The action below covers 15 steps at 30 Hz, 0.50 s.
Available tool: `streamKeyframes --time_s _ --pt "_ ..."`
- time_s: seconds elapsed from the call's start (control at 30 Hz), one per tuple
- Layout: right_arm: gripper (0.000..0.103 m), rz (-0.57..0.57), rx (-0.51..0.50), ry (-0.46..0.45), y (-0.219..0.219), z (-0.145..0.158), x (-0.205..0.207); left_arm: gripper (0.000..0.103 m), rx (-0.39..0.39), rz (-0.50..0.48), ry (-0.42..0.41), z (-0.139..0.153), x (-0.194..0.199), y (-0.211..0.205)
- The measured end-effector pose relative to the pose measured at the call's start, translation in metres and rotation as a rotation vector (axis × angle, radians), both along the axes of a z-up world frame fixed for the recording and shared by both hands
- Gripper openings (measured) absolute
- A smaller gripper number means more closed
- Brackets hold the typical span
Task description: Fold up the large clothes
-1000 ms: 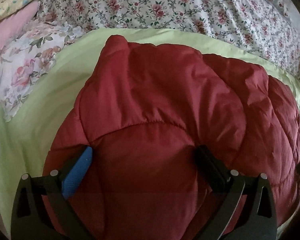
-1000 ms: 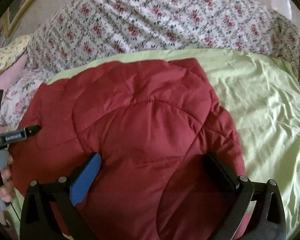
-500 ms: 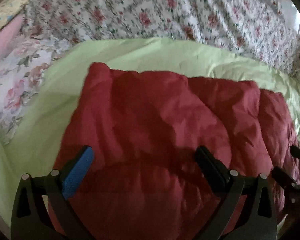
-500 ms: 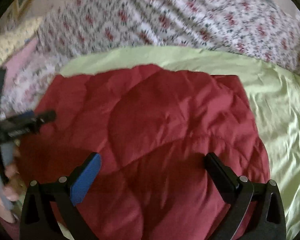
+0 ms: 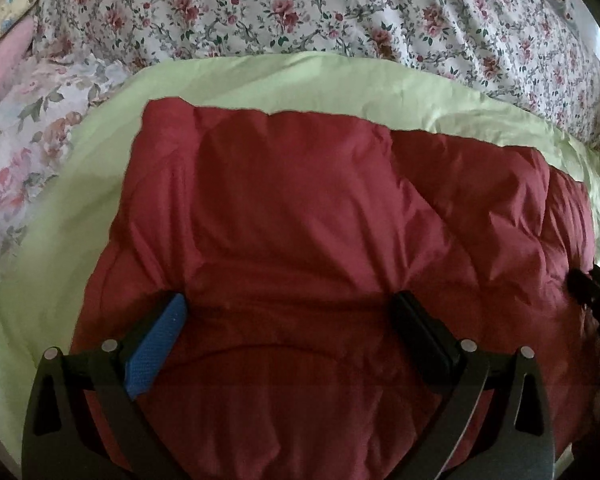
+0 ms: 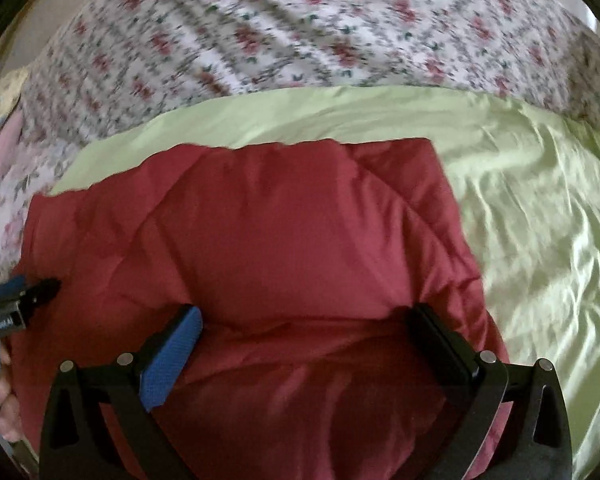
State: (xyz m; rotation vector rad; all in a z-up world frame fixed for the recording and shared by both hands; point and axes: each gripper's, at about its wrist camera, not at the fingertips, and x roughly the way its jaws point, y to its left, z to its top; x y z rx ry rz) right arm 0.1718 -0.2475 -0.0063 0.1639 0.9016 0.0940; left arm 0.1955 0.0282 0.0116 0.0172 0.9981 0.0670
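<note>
- Since a second ago the far half of the red quilted jacket (image 5: 300, 216) has dropped from a humped, raised bundle to a flatter rectangle, its far edge now running nearly straight across the light green sheet (image 5: 80, 208); both wrist cameras have pulled back a little and sit lower over it.
- The jacket lies folded on the green sheet, near the front of the bed, with the floral bedspread (image 5: 340, 12) beyond and a floral pillow (image 5: 32, 128) off to the left.
- The left gripper (image 5: 288, 322) has its jaws spread wide, fingers resting on or pressing into the padding to either side of a puffed ridge; nothing is pinched between them.
- The right gripper (image 6: 306, 334) is likewise wide apart, straddling the near part of the jacket without clamping any fabric. In its view, the left gripper (image 6: 28, 296) shows at the left edge, at the jacket's side.
- My judgement: the fold has just been laid down and is being patted flat.
- Risk: the padding is springy and the shell looks slick, so the top layer may puff back up or slide off square once pressure leaves.
- Risk: the satin-like sheet offers little grip; a sideways push could drag the whole bundle instead of smoothing it.
- Risk: open fingertips could snag a quilting seam and pull a layer out.
</note>
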Motion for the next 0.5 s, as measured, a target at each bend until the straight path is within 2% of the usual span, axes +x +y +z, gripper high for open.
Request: streamKeyframes --time_s 0.3,0.5 --pt "0.103 -0.052 -0.019 -0.028 -0.006 0.009 -0.012 0.103 0.008 0.003 -0.001 -0.005 0.003 0.0" --pt "0.103 0.095 -0.013 -0.06 0.027 0.031 -0.045 0.103 0.03 0.007 -0.005 -0.006 0.003 -0.003"
